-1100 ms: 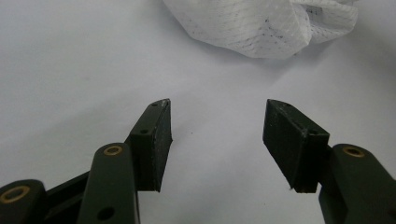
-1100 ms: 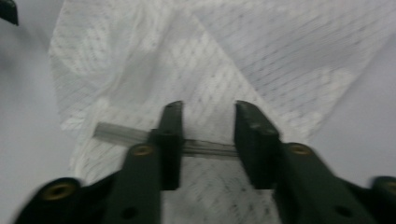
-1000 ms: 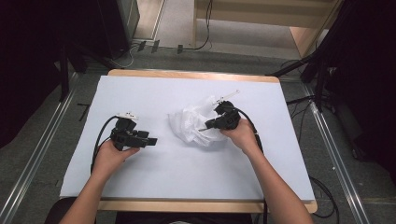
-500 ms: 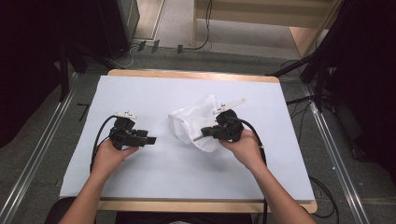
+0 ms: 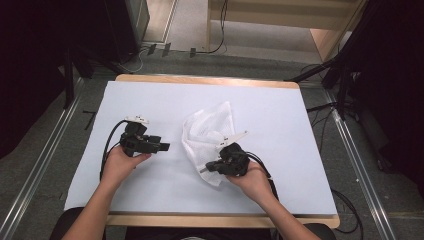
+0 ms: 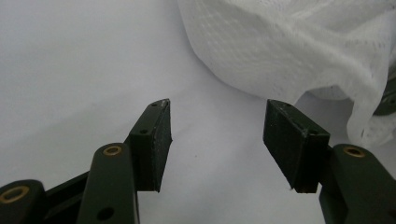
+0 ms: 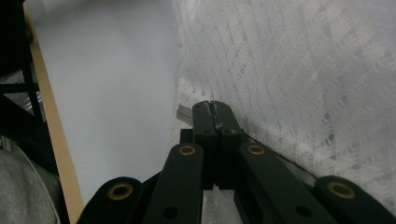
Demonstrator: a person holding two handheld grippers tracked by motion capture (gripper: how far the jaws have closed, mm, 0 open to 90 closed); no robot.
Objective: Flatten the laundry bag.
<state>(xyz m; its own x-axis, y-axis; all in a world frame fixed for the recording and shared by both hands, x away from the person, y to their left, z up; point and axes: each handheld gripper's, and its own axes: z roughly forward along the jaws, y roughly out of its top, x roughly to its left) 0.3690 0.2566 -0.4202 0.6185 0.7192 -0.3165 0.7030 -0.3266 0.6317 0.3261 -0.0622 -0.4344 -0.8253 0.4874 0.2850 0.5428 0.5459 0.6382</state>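
from the high view i see the white mesh cloth (image 5: 209, 131) lying crumpled near the middle of the surface (image 5: 150, 100), which is covered in pale sheeting with a wooden edge at front and back. my right gripper (image 5: 206, 168) sits at the cloth's near corner, touching it, with its cable trailing back past the hand. my left gripper (image 5: 165, 146) rests to the left, just beside the cloth but apart from it. around the surface i see grey floor, metal rails on both sides and cables at the far end; nothing lies between either gripper and the cloth.

in the left gripper view my 2 fingers (image 6: 154, 140) stand apart with bare surface between them. the cloth (image 6: 289, 51) bulges just ahead and to the right, not touching them.

in the right gripper view my fingers (image 7: 205, 126) are pressed together, clamped on the cloth's (image 7: 299, 74) edge, with mesh draped along their right side. the surface's wooden edge runs down the left.
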